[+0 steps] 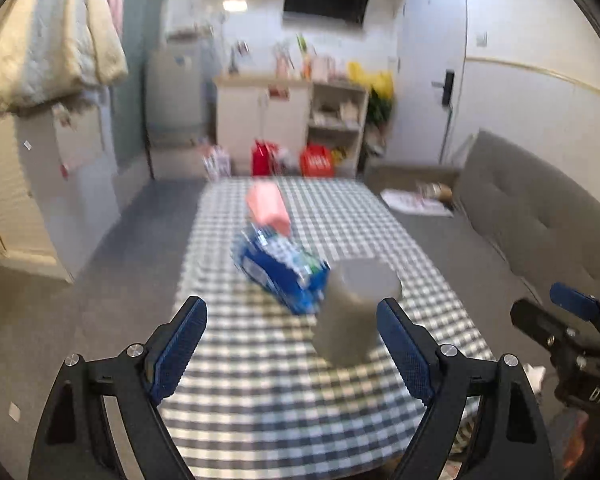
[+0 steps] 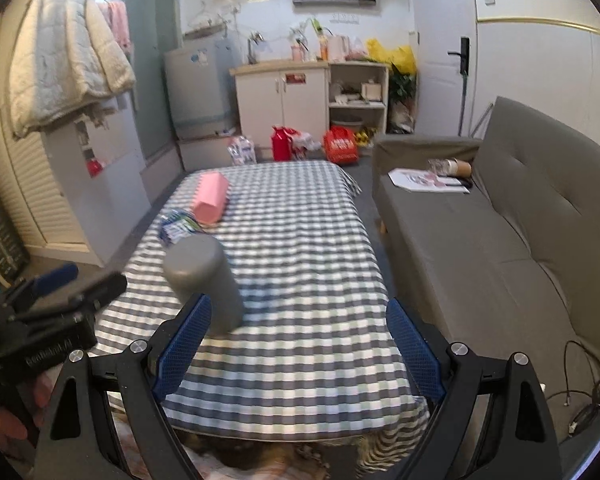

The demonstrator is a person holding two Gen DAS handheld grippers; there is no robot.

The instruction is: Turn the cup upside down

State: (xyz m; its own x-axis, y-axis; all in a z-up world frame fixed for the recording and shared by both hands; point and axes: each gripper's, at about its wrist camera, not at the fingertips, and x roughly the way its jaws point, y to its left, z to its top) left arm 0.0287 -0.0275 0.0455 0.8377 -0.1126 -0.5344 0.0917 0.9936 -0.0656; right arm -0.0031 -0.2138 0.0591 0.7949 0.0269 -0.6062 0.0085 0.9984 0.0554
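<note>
A grey cup [image 1: 352,312] stands on the checked tablecloth [image 1: 284,392] with a flat closed end facing up, so it appears upside down. In the left wrist view it sits just inside my left gripper's right finger [image 1: 404,344]. My left gripper [image 1: 292,344] is open and empty. In the right wrist view the cup [image 2: 204,276] is just beyond my right gripper's left finger [image 2: 184,344], leaning in the fisheye. My right gripper [image 2: 300,344] is open and empty. Whether either finger touches the cup I cannot tell.
A blue packet [image 1: 280,268] and a pink box [image 1: 268,208] lie on the table behind the cup. A grey sofa [image 2: 500,240] runs along the right side. Cabinets, bags and a fridge stand at the far wall. Cables [image 2: 588,400] lie on the floor at right.
</note>
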